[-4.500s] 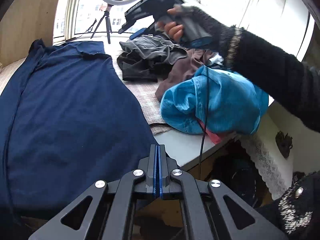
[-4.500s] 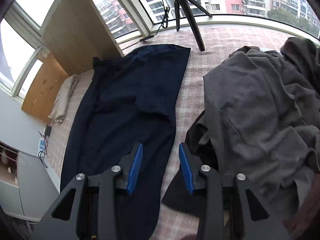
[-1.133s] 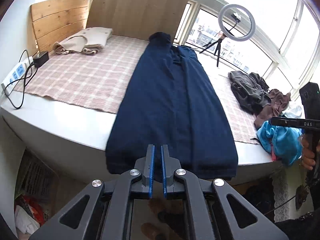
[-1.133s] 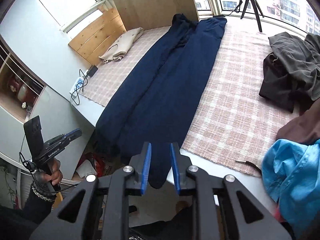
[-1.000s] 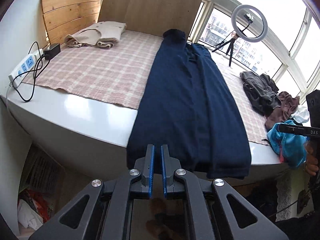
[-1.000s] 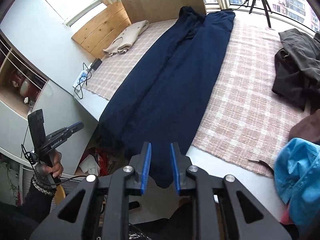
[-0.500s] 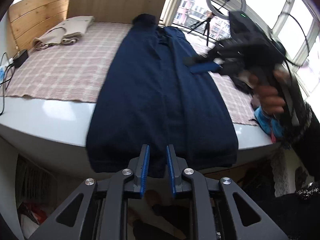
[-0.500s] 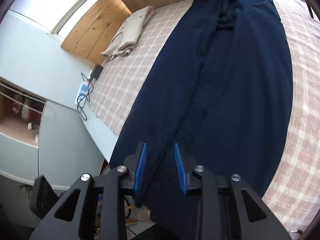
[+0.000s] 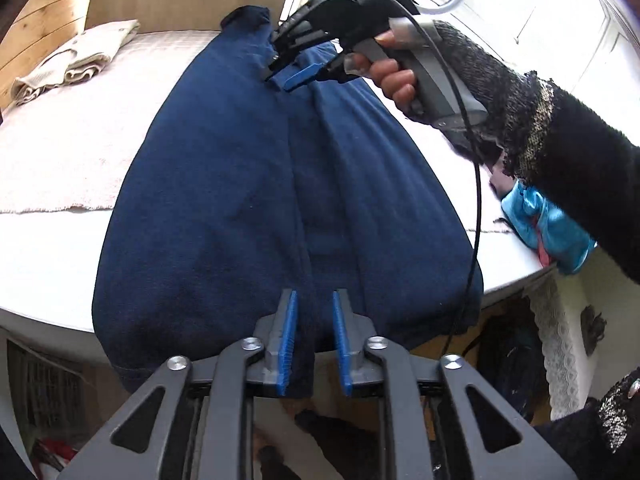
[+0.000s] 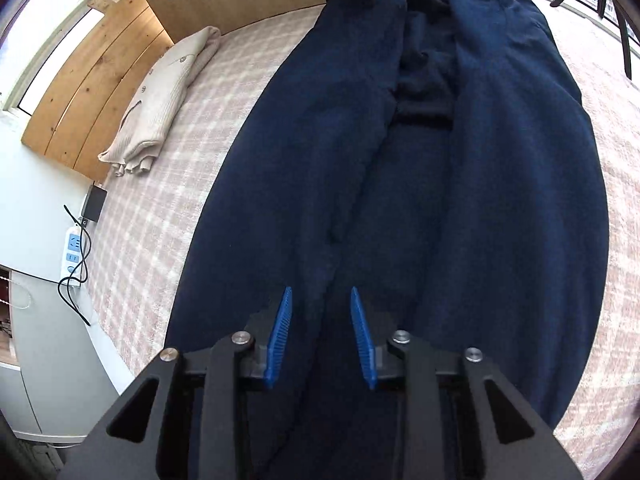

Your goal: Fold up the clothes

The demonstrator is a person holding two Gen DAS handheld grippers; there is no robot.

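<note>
**Q:** Two hand-held grippers — what has changed in the last second?

**A:** Both have closed in on the navy garment (image 10: 460,184), spread lengthwise on the bed (image 10: 240,92) with its near hem over the edge. The left hand-held gripper (image 9: 314,344), nearly together a second ago, now stands apart astride the central seam at the hem. The right hand-held gripper (image 10: 322,336), also apart and empty, has swung from beside the bed to above mid-garment.

**Q:** Meaning?

**A:** Probably a grasp along the centre line is near; no fold across the length shows.

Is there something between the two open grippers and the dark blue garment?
Nothing visible. The left gripper is at the dark blue garment near its hem; the right gripper hovers over its middle fold.
</note>
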